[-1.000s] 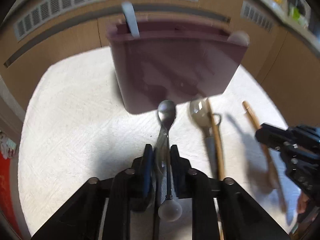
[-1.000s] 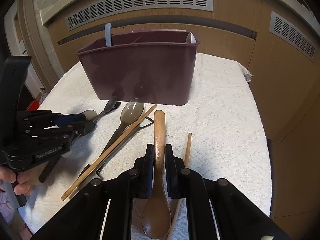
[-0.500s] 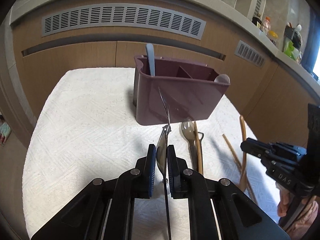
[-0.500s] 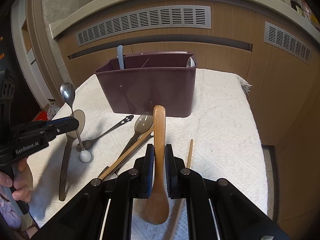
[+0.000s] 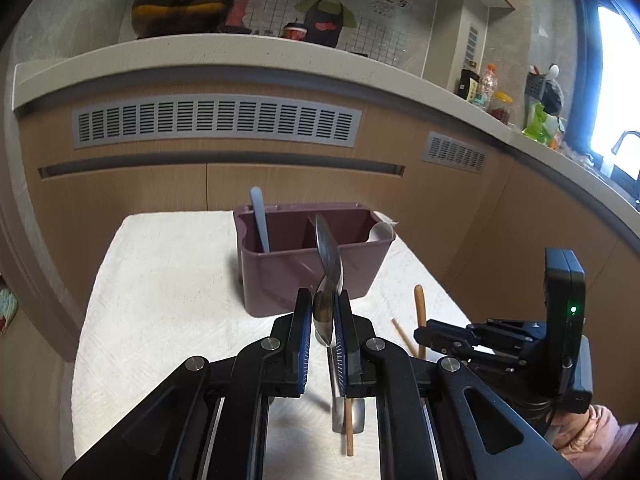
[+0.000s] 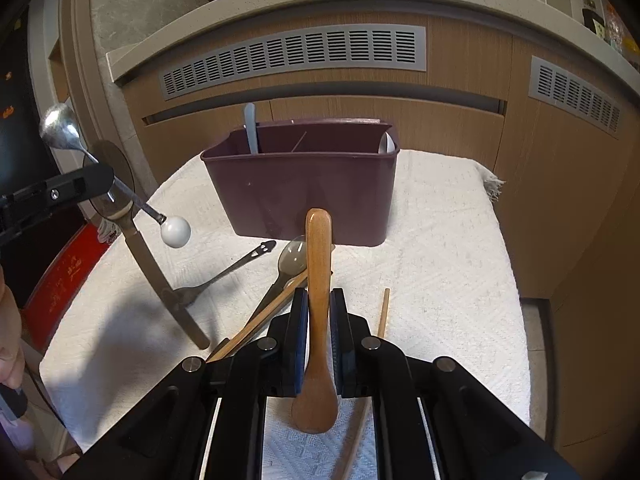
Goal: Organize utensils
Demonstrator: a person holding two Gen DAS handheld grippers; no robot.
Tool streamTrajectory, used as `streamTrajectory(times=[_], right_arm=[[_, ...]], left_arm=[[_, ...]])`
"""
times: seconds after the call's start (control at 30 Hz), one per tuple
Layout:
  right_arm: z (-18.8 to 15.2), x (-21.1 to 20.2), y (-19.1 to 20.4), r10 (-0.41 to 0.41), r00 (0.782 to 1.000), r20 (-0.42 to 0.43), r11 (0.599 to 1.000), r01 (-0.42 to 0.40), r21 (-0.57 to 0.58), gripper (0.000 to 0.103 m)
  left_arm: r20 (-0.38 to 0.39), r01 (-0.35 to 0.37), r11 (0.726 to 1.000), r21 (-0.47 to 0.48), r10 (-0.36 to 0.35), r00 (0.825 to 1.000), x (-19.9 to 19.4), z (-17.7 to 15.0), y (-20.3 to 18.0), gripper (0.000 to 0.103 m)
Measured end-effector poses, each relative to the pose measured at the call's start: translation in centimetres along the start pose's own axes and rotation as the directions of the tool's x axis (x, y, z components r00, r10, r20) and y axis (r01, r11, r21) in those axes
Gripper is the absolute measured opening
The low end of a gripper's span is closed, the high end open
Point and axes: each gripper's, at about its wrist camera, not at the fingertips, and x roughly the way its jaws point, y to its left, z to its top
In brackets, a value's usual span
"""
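Right now your left gripper (image 5: 323, 322) has its jaws clamped on two utensils at once: a metal spoon (image 6: 60, 130) with a white ball end, which sticks up and tilts, and a brown spoon (image 6: 138, 240) whose handle hangs down toward the white cloth (image 6: 440, 260) covering the worktop. In the right wrist view both sit at the far left, lifted clear of the cloth, the brown handle's tip low near it. Your right gripper (image 6: 319, 340) has its jaws closed on a wooden spoon (image 6: 318, 280), bowl end nearest you and handle pointing away toward the maroon caddy (image 6: 304, 188). The caddy stands at the far middle of the cloth, divided into compartments; a pale blue utensil (image 6: 250, 128) leans in its left compartment and a white spoon (image 6: 386, 144) rests against its right end. On the cloth near the caddy lie a dark metal utensil (image 6: 224, 272) with a cut-out handle, a translucent grey spoon (image 6: 290, 260) and a wooden chopstick (image 6: 256, 324) crossing beside it, all left of your wooden spoon. A second chopstick (image 6: 384, 312) lies just right of the right jaws. In the left wrist view your right gripper shows at the near right, with a pink sleeve (image 5: 592, 436) behind it.
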Motion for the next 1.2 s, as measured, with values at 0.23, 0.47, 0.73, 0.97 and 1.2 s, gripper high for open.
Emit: streamTrajectory(times=[0.23,0.47,0.73,0.97,1.2], right_arm=[[0.1,-0.2,0.3,-0.001,1.0,-0.002,1.0,0.001,-0.011,0.009],[0.0,-0.1,0.2,0.0,1.0,-0.01,1.0,-0.001,-0.01,0.009],[0.0,0.1,-0.1,0.011,1.0,-0.019,1.0,-0.011,0.003,0.009],[-0.3,0.6,-0.2,0.019,0.999,-0.032,1.0,-0.019,0.017,0.009],[-0.7,0.2,-0.5,0.025,0.999,-0.029,1.0,-0.025,0.018,0.009]], left_arm=[[0.025,-0.013,1.0,0.014,0.012,1.0,-0.7,0.3,-0.5,0.008],[-0.022,-0.05,0.999,0.008,0.05,0.998,0.5,-0.1,0.4,0.006],[-0.227,-0.119,0.984,-0.132,0.087,0.97,4.9,-2.8,4.6,0.008],[-0.39,0.039,0.999,-0.036,-0.05,0.919,8.8,-6.7,0.4,0.009],[-0.44,-0.024,1.0,-0.001,0.021,0.898,11.3,-8.1,-1.0,0.022]])
